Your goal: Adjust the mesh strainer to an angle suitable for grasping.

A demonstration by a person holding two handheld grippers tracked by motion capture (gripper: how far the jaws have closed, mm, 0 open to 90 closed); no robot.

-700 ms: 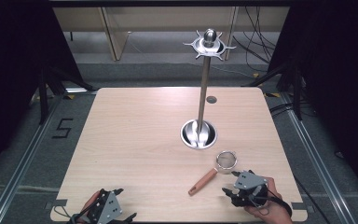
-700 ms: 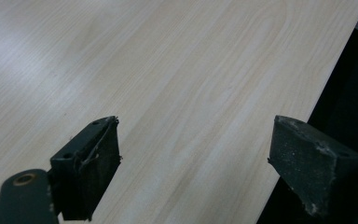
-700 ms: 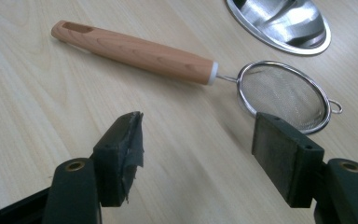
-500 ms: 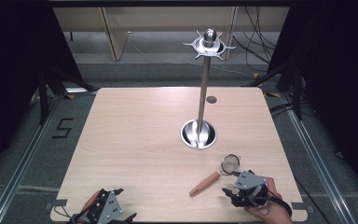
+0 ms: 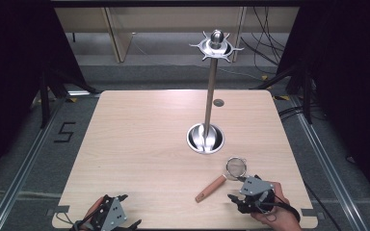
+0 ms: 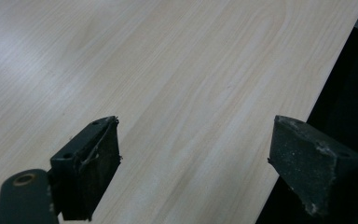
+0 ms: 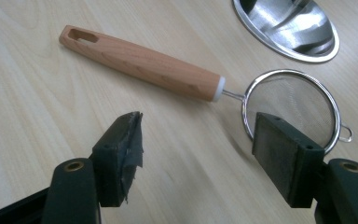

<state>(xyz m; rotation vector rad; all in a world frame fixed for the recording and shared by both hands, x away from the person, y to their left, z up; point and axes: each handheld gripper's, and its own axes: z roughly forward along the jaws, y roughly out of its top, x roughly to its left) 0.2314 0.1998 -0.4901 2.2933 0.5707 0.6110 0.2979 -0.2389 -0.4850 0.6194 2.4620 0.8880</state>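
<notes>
A: What lay ahead of the right gripper [image 5: 236,198]?

B: Largest first: the table [image 5: 139,144], pale wood grain, bare apart from the parts listed here. Well beyond the gripper stood the rack [image 5: 211,91], a steel post on a dished base with a ring of hooks at its top. Just ahead of the jaws lay the strainer [image 7: 205,84], flat on the wood, mesh bowl toward the rack base, wooden handle running off to the gripper's left.

A: Jaw state?

B: Right gripper: jaws spread wide, nothing between the pads. The far pad overlapped the mesh rim in the right gripper view; contact could not be confirmed. Left gripper [image 6: 193,163]: jaws also spread, empty, over bare wood at the near table edge, well to the left of the right gripper.

A: Recommended procedure for the pick-up?

B: Judged from this position: shift the jaws left onto the handle near its ferrule rather than the mesh. Straddle the handle squarely, lower until the pads clear the wood, then close. The round handle could roll; the thin rim could slip.

A: Surroundings?

B: Dark curtains on both sides, grey floor with rails, a "5" mark [image 5: 63,132] left of the table, cables on the floor behind the rack.
</notes>
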